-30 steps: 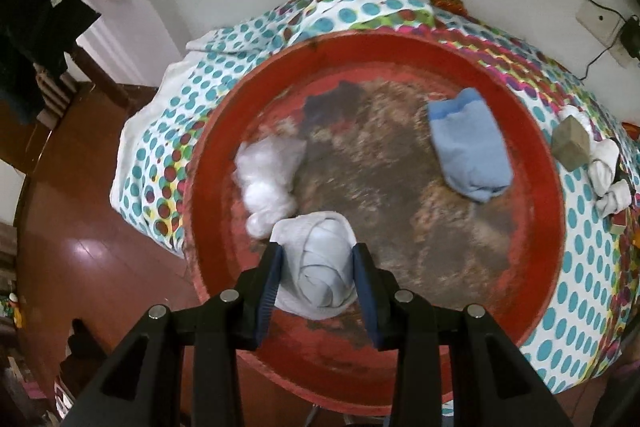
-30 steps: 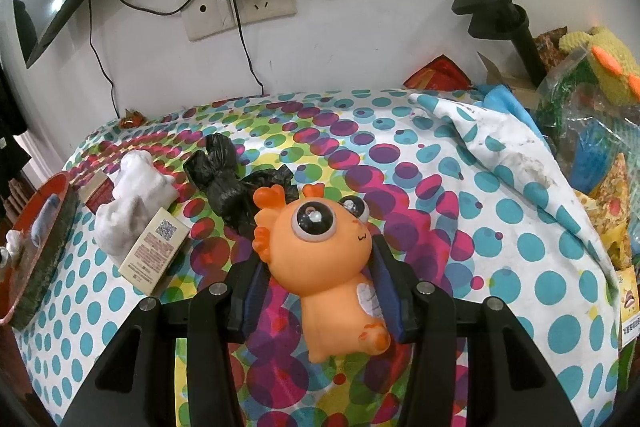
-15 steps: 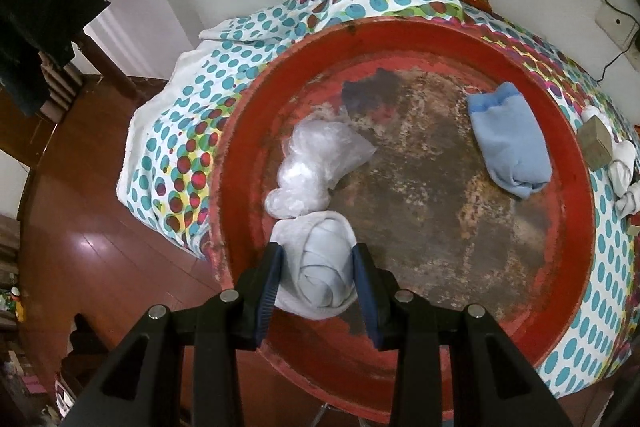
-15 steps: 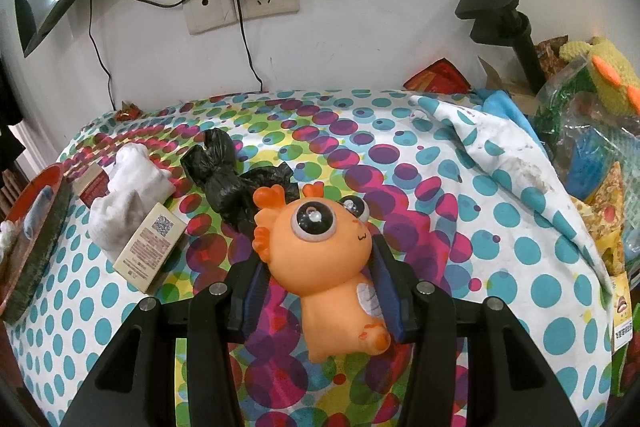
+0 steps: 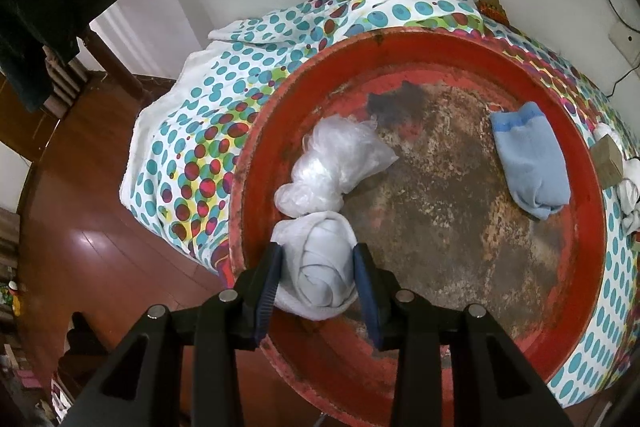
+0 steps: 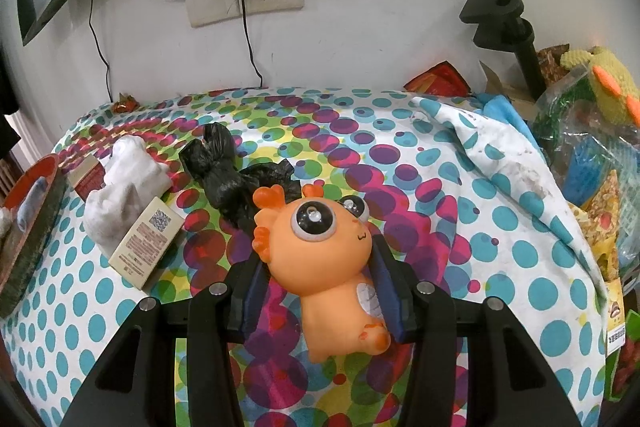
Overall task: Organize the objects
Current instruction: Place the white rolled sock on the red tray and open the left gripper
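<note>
Orange toy [image 6: 320,259] sits gripped in the down-tilted right tool [image 6: 318,291].

Right gripper [image 6: 318,269] clamped on orange toy [image 6: 320,255] above dotted cloth [image 6: 400,163]. Nearby: black bag [image 6: 224,175], white sock [image 6: 124,183], small box [image 6: 146,241].

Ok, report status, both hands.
Left gripper jaws opening around white sock roll in red tray. Right gripper holding orange toy. Nothing blocking.
</note>
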### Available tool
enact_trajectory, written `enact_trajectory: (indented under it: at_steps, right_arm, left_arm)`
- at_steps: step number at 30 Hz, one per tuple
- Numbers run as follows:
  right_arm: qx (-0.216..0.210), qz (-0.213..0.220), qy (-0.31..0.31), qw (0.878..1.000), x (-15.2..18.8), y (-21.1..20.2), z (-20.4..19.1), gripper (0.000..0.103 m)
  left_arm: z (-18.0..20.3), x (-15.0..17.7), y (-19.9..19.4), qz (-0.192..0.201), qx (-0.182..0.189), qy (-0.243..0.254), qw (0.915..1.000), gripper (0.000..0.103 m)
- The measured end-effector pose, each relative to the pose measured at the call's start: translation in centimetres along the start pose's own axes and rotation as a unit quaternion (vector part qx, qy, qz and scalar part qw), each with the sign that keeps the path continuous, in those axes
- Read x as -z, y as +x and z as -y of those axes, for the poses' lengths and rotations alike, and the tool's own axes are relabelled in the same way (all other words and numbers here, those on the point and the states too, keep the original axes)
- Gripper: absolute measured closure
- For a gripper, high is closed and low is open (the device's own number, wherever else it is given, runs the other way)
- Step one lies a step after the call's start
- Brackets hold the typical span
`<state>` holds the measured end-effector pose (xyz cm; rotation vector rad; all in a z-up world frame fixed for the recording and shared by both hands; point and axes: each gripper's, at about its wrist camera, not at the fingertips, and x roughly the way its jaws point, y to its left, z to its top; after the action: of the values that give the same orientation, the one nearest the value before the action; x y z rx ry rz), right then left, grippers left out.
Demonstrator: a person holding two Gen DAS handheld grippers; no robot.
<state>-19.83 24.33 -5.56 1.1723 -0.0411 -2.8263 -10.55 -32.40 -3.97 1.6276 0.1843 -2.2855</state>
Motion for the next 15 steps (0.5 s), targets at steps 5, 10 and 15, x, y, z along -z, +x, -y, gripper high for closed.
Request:
enact_trajectory:
  at_steps: [5, 10, 15]
  right_arm:
    - [0.005, -0.001, -0.006, 1.000, 0.1, 0.0, -0.2, 0.056]
    - [0.009, -0.002, -0.010, 1.000, 0.1, 0.1, -0.4, 0.056]
    - [0.012, -0.003, -0.015, 1.000, 0.1, 0.0, -0.6, 0.056]
  left_arm:
    - [0.2, 0.2, -0.3, 0.008, -0.001, 0.013, 0.9999, 0.063]
    - [0.3, 0.4, -0.7, 0.007, 0.006, 0.020, 0.9997, 0.057]
    - [0.2, 0.8, -2.3, 0.021, 0.011, 0.016, 0.9996, 0.053]
